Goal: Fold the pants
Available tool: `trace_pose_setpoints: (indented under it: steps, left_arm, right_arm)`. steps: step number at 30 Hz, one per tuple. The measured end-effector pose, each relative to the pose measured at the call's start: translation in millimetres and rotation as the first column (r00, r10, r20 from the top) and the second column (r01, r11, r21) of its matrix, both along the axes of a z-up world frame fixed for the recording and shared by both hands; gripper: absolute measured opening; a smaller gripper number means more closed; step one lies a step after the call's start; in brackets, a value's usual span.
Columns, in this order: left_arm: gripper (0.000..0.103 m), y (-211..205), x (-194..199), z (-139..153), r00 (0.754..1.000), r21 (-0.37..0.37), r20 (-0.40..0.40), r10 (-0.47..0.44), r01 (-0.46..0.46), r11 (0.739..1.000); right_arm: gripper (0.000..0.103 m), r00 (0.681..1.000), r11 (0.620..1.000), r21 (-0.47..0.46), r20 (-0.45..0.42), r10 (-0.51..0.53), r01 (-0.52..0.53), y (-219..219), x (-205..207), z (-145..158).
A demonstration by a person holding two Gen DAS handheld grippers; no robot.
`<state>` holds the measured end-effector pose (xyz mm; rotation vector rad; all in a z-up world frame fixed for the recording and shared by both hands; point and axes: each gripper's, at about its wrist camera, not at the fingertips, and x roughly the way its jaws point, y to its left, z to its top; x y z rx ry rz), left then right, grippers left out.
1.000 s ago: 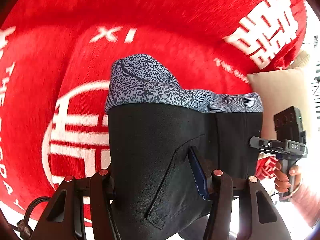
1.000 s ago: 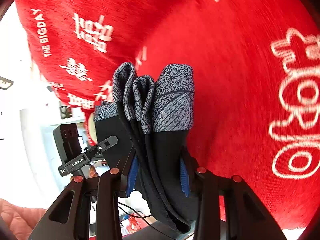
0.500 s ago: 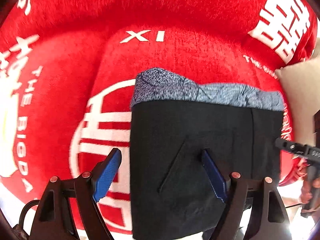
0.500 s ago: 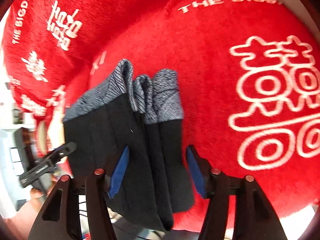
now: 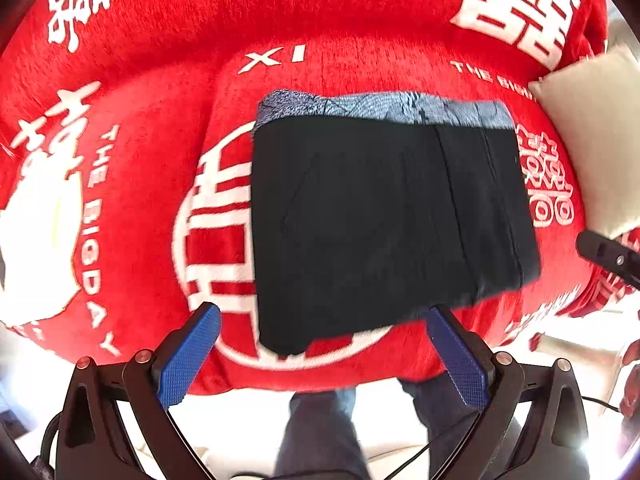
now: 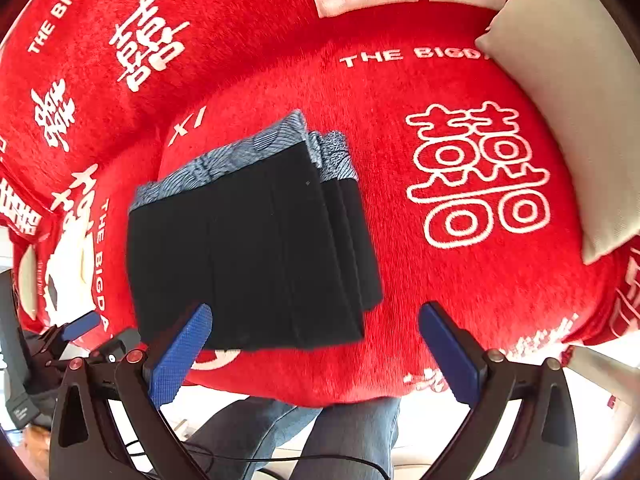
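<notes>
The black pants lie folded in a flat rectangular stack on the red blanket, with the grey patterned waistband at the far edge. In the right wrist view the pants show several stacked layers at their right edge. My left gripper is open and empty, just in front of the stack's near edge. My right gripper is open and empty, near the stack's front right corner. The left gripper also shows at the left edge of the right wrist view.
A beige cushion lies at the right on the red blanket; it also shows in the left wrist view. The person's legs in jeans stand below the blanket's front edge. A black cable runs across the floor.
Both grippers opened, let go of the folded pants and drew back toward the front edge. The pants now lie flat on the blanket.
</notes>
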<state>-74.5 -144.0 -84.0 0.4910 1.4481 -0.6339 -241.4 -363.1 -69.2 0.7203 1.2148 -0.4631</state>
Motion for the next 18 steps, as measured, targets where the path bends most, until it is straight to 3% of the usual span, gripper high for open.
trace_pose_setpoints:
  steps: [7,18]
  left_arm:
    - [0.103,12.8,-10.8,33.7,0.997,0.043,0.077,-0.009,0.006,0.999]
    - [0.103,18.5,-10.5,50.7,0.996,0.048,0.089,0.011,-0.016,0.999]
  right_arm:
    - [0.103,0.995,0.986,-0.157,-0.095,0.037,-0.052,37.2,-4.1,31.2]
    - [0.103,0.992,0.984,-0.168,-0.122,0.043,-0.064,59.7,9.7,50.1]
